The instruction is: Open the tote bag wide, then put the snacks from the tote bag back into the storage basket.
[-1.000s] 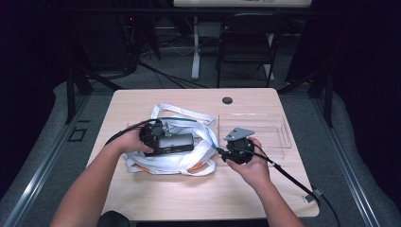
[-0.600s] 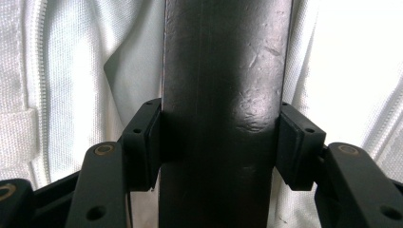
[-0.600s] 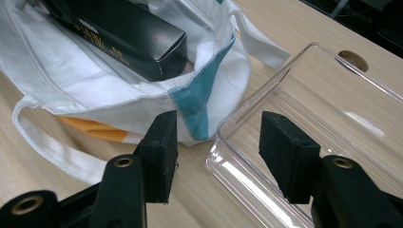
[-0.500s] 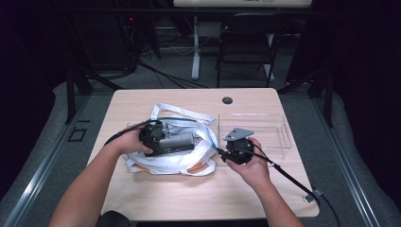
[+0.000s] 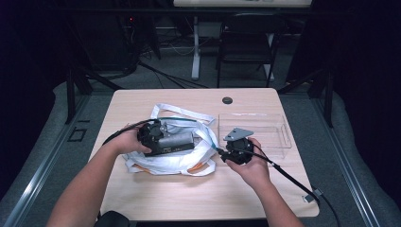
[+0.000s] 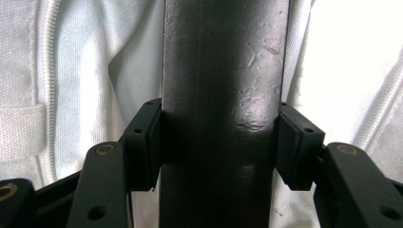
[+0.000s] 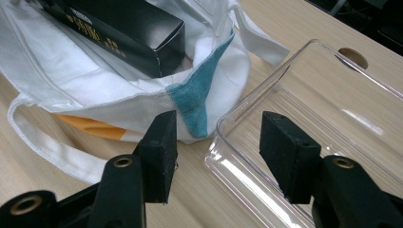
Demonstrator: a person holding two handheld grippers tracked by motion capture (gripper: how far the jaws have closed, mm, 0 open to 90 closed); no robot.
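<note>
On the desk (image 5: 156, 198) a white cloth bag (image 5: 189, 163) lay spread out, and a long black box (image 6: 225, 95) rested on top of it. The left tongs (image 6: 221, 142) were clamped on that box: in the left gripper view both pads pressed flat against its two long sides, the jaws having just been closing onto it, with the white cloth showing on either side. In the high view the left tongs (image 5: 150, 137) lay level over the bag, held by the left hand (image 5: 126, 141), with the box (image 5: 175, 141) reaching out toward the middle of the desk. The right tongs (image 7: 216, 142) stood well apart and held nothing; in the right gripper view one jaw hovered just beside the bag's edge, where a teal lining (image 7: 192, 102) showed, and the other hung over the near corner of a clear plastic tray (image 7: 328, 104). The tray (image 5: 274, 124) sat just beside the bag, at the right of the desk, and the right hand (image 5: 253, 163) held its tongs (image 5: 221, 152) low between the two.
</note>
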